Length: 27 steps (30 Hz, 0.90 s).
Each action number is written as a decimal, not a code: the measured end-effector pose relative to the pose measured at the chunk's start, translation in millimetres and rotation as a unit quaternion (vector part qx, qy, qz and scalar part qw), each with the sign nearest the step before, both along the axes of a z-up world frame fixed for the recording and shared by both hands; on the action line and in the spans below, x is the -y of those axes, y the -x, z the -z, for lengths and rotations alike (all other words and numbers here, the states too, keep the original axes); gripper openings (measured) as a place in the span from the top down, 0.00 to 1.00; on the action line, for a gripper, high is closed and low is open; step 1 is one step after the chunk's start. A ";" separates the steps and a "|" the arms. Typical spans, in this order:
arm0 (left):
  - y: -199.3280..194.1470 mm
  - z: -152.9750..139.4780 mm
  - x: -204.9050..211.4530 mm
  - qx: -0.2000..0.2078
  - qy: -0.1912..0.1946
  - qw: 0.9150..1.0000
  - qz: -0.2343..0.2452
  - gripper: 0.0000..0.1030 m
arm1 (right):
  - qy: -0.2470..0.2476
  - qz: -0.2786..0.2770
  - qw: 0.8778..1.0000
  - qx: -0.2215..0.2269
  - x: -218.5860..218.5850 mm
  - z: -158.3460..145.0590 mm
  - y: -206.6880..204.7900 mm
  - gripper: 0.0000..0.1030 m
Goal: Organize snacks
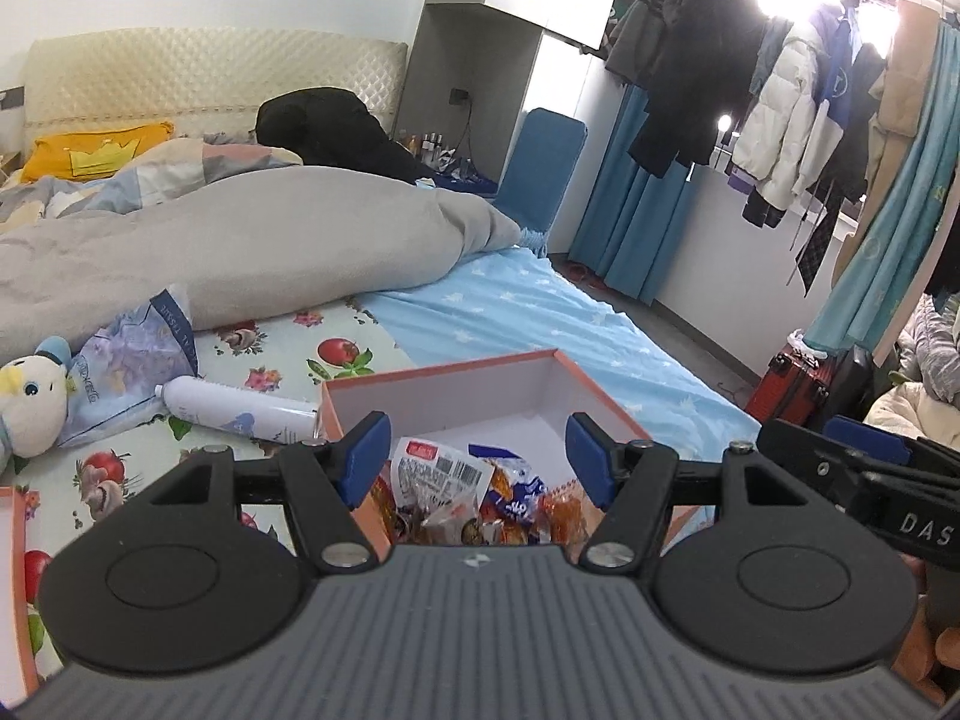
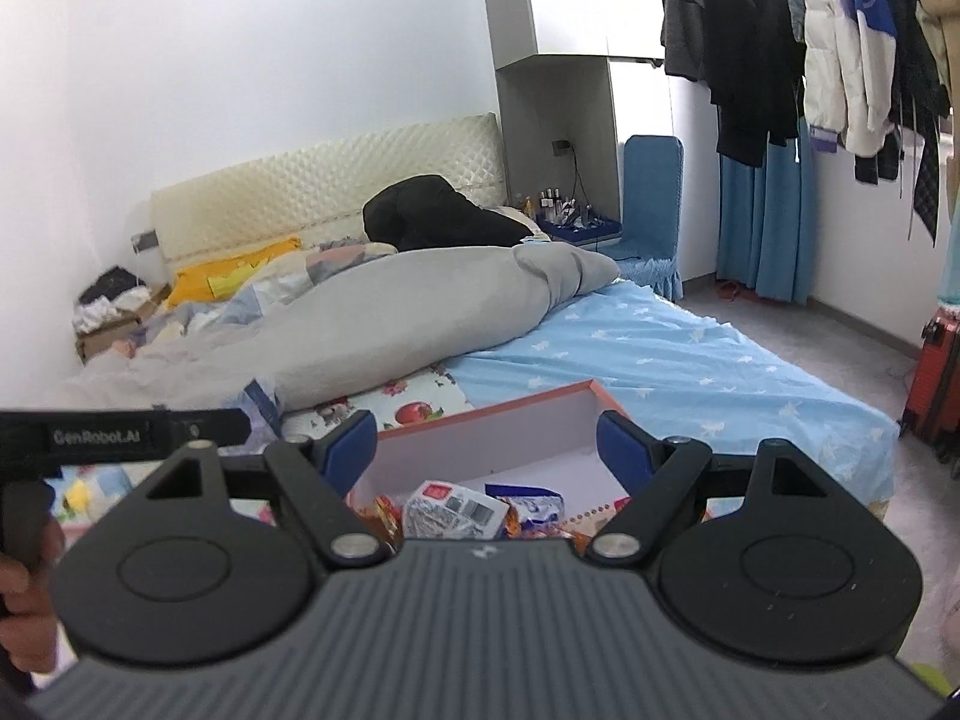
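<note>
Standing by the bed, I see both tools raised over an orange-rimmed box (image 1: 444, 387) that sits on the fruit-print sheet (image 1: 336, 354), its white inside showing and a heap of snack packets (image 1: 474, 498) piled at the near end; the far end of the box is bare. The left gripper (image 1: 477, 459) has its blue pads spread wide with nothing between them, and the right gripper (image 2: 489, 450) stands just as wide and just as empty, both angled down toward the packets. The right tool's black body shows at the edge of the left wrist view, so the two are close side by side. That is my first worry: two wide jaws diving into one small pile could knock each other or go for the same crinkly packet. The wrappers look slick and loosely stacked, so a pinch on a corner may slip, or drag a neighbour over the low wall and onto the sheet. The box rests on soft bedding, so a hard press could, I think, tip it or shove it toward the white spray bottle (image 1: 240, 411) lying just beside its left wall. A plush toy (image 1: 30, 402) and a tissue pack (image 1: 135, 354) lie further left, well apart.
</note>
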<state>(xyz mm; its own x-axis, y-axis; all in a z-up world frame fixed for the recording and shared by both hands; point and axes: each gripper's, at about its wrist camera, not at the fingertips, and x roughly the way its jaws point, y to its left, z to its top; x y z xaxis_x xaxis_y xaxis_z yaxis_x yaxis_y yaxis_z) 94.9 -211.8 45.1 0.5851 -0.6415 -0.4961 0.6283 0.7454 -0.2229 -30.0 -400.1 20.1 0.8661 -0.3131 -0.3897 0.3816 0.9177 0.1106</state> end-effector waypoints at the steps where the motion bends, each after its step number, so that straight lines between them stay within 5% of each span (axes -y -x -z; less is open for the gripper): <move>1: 1.1 3.9 0.1 0.004 -0.006 1.000 0.001 0.32 | 0.000 -0.004 1.000 -0.004 -2.4 4.1 0.4 0.20; 27: 19.7 64.9 -22.3 -0.024 -0.038 0.999 -0.023 0.32 | -0.024 -0.009 0.998 -0.052 -21.2 62.2 15.0 0.20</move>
